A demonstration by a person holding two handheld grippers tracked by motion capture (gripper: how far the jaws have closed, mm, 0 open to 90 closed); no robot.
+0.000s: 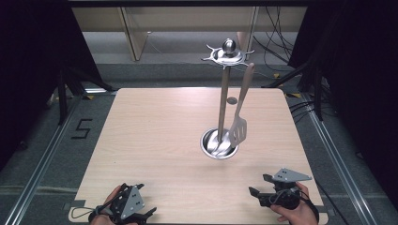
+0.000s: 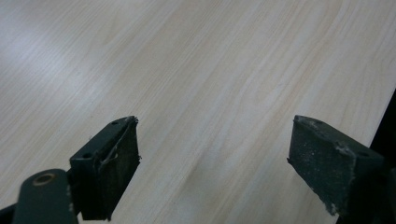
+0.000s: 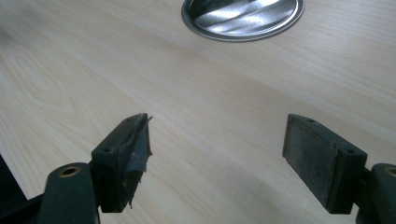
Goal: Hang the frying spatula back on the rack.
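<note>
- My left gripper sits at the near left corner of the tabletop, held in the person's left hand. In the left gripper view its jaws stand spread wide, with bare wood grain between them and nothing gripped. The pad on the left jaw looks worn and peeling at its edge.
- Right of the tabletop's centre stands the utensil stand: a round steel base dish, a wooden post rising from it, and a steel hook ring with a ball knob on top.
- A slotted spatula hangs from that ring on the post's right side. Its wooden handle slants down and its steel blade reaches the right rim of the base dish; I cannot tell whether it touches.
- My right gripper rests near the right end of the near edge, held in the person's right hand, well apart from the stand. In the right gripper view its jaws are spread wide and hold nothing; the base dish lies ahead of them at the top of that view.
</note>
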